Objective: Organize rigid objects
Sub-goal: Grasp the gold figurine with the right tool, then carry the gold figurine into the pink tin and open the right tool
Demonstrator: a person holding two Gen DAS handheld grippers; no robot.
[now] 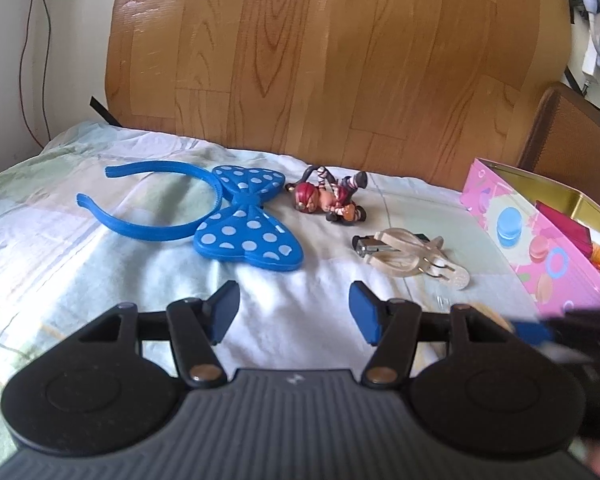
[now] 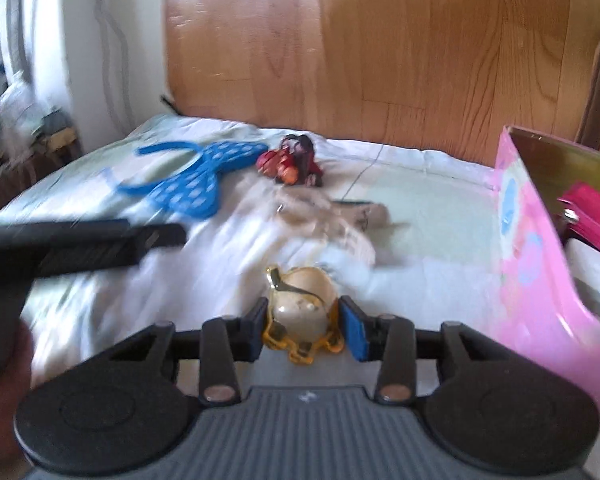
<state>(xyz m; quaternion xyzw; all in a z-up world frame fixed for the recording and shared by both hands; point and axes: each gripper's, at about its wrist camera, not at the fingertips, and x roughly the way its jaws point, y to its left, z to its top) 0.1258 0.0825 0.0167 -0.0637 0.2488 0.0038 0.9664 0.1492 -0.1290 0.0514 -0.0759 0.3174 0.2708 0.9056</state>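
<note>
A translucent yellow toy figure [image 2: 300, 300] sits between the blue pads of my right gripper [image 2: 303, 322], which is shut on it just above the sheet, left of the pink tin box [image 2: 528, 248]. My left gripper [image 1: 294, 308] stands open over the sheet with nothing between its fingers. Beyond it lie a blue polka-dot bow headband [image 1: 244, 220], a red-haired figurine [image 1: 332, 198] on its side, and a clear hair clip [image 1: 412, 258] lying over a small lighter [image 1: 366, 246]. The right wrist view is blurred.
The pale bed sheet [image 1: 100, 264] is rumpled. A wooden headboard [image 1: 320, 60] rises behind it. The open pink tin [image 1: 540, 232] at the right holds a magenta item and other things. A chair [image 1: 572, 136] stands behind the tin. The left gripper's black body [image 2: 92, 244] shows at the left.
</note>
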